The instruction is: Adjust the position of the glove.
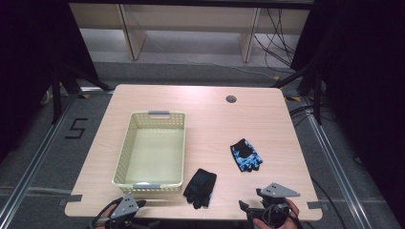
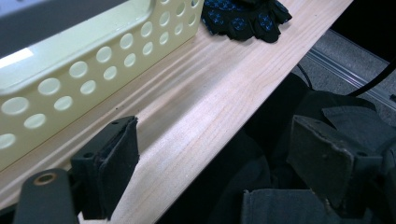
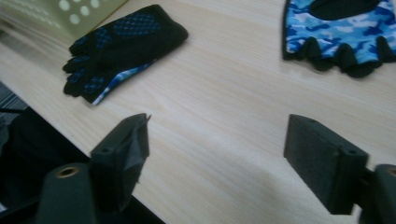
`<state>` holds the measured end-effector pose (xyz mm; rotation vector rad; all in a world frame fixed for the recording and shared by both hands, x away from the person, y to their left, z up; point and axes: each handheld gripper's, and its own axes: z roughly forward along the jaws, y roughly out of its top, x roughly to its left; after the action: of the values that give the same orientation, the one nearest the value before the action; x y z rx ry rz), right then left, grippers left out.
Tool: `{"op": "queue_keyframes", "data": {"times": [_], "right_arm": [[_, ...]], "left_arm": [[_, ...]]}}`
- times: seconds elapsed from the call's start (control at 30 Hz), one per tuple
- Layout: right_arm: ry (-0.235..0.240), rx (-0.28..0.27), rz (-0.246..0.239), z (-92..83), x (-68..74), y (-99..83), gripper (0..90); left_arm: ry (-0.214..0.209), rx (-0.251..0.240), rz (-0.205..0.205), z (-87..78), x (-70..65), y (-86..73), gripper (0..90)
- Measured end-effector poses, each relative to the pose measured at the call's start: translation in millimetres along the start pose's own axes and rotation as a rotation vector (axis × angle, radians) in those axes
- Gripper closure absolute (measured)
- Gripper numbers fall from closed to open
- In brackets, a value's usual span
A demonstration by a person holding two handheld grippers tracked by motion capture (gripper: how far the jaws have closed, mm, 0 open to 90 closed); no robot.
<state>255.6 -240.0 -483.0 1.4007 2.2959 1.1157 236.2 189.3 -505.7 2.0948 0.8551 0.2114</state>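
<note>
High view: I hold both the left gripper [image 1: 136,208] and right gripper [image 1: 248,202] wide apart, empty, near the black glove [image 1: 200,187].

One readable mark: a black figure "5" [image 1: 76,128], taped in angular strokes on the grey floor [image 1: 43,157], at about 9 o'clock from the table [image 1: 215,119], just outside its left edge in the high view. The strokes are straight, blocky segments.

No lettering, brand or label legible on the basket [image 1: 125,157], on the black glove [image 1: 200,187] or on the blue camouflage glove [image 1: 246,155]; the blue dot pattern on the black glove is only a grip print, not text. Grey tags on the basket's short rims carry nothing that can be read at this sharpness.
</note>
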Motion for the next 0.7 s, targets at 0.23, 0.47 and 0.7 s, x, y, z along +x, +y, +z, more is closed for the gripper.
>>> {"op": "queue_keyframes", "data": {"times": [0.23,0.47,0.7], "right_arm": [[0.022,-0.011,-0.101,3.6,1.1,1.2,32.1],[0.031,-0.040,-0.108,5.1,7.8,4.0,36.1],[0.096,-0.092,-0.223,8.3,29.9,16.2,68.3]], "left_arm": [[0.002,-0.003,0.001,0.1,-0.2,-0.2,16.1],[0.005,0.021,0.044,-0.9,3.1,0.5,16.1],[0.001,-0.001,0.000,1.0,0.1,-0.2,16.1]]}}
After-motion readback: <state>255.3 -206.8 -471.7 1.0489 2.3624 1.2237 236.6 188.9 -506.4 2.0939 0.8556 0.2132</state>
